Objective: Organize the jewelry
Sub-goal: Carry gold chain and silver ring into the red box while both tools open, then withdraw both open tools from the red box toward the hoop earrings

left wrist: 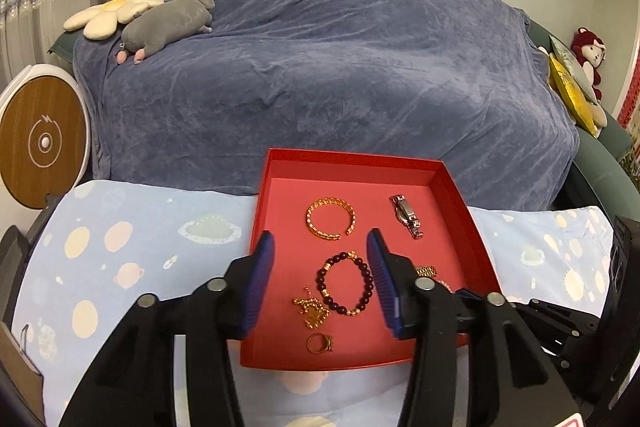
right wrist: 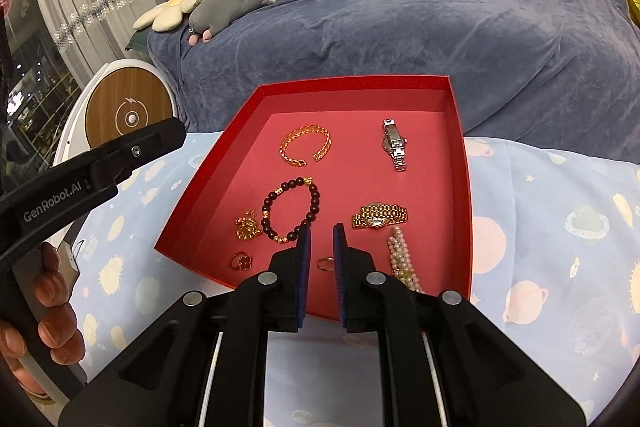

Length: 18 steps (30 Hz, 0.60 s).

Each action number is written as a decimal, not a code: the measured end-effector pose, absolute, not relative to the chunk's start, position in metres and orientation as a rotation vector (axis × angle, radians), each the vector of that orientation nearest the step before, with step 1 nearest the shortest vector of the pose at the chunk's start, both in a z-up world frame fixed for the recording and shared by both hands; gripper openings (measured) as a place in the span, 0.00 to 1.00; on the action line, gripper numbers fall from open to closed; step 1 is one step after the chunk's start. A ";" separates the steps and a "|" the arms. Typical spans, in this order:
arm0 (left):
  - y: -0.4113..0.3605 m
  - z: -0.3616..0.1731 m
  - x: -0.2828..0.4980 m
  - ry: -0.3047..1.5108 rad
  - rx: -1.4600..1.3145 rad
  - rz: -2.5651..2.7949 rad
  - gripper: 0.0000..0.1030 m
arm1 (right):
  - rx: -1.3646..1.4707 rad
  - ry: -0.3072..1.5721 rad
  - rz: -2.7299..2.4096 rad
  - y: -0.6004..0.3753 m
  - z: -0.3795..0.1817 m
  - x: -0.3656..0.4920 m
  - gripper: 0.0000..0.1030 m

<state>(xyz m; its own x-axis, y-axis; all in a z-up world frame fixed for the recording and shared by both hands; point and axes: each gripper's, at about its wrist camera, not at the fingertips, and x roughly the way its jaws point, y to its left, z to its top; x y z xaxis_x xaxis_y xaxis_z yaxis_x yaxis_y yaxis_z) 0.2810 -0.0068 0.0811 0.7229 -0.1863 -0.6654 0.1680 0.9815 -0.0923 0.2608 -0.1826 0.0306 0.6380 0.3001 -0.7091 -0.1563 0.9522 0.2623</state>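
Note:
A red tray (left wrist: 276, 163) (right wrist: 352, 83) on the table holds jewelry. In it lie a gold bangle (left wrist: 331, 218) (right wrist: 305, 145), a silver watch (left wrist: 407, 215) (right wrist: 394, 145), a dark bead bracelet (left wrist: 345, 283) (right wrist: 291, 209), a gold pendant (left wrist: 312, 309) (right wrist: 247, 225), a flower ring (left wrist: 320, 343) (right wrist: 240, 261), a gold watch (right wrist: 380, 218), a pearl strand (right wrist: 402, 257) and a thin gold ring (right wrist: 326, 263). My left gripper (left wrist: 320, 239) is open over the bead bracelet. My right gripper (right wrist: 322, 229) hovers nearly shut above the thin ring, holding nothing.
The tray sits on a light blue planet-print cloth (left wrist: 132, 243) (right wrist: 552, 227). Behind it is a sofa under a blue-grey blanket (left wrist: 320, 59) with plush toys (left wrist: 168, 23). A round wooden-faced device (left wrist: 38, 143) (right wrist: 130, 115) stands at the left.

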 end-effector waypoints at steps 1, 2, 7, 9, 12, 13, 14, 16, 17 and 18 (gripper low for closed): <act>-0.006 0.084 0.277 0.728 -0.017 -0.194 0.49 | 0.183 0.828 0.261 -0.184 0.035 0.257 0.11; -0.005 0.087 0.273 0.721 -0.014 -0.194 0.54 | 0.184 0.816 0.259 -0.186 0.040 0.251 0.11; 0.009 0.101 0.244 0.708 -0.046 -0.208 0.57 | 0.189 0.771 0.252 -0.197 0.065 0.212 0.32; 0.015 0.106 0.229 0.711 -0.058 -0.211 0.59 | 0.172 0.757 0.250 -0.200 0.073 0.190 0.32; 0.023 0.106 0.202 0.721 -0.063 -0.208 0.61 | 0.166 0.758 0.251 -0.206 0.076 0.156 0.32; 0.025 0.105 0.194 0.727 -0.062 -0.208 0.61 | 0.170 0.764 0.253 -0.208 0.075 0.145 0.32; 0.027 0.103 0.184 0.734 -0.062 -0.210 0.61 | 0.175 0.768 0.254 -0.211 0.073 0.133 0.32; 0.030 0.096 0.164 0.748 -0.072 -0.220 0.63 | 0.178 0.779 0.247 -0.214 0.068 0.113 0.32; 0.032 0.091 0.156 0.762 -0.077 -0.227 0.66 | 0.178 0.783 0.241 -0.215 0.065 0.104 0.32; 0.034 0.086 0.146 0.776 -0.084 -0.236 0.66 | 0.176 0.789 0.234 -0.216 0.060 0.094 0.32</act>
<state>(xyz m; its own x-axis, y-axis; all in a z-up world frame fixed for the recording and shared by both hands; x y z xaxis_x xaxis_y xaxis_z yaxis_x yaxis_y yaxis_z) 0.1464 0.0340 0.0856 0.6887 -0.2418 -0.6835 0.1805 0.9702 -0.1614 0.0939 -0.2157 0.0598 0.6805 0.2730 -0.6800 -0.1420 0.9595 0.2431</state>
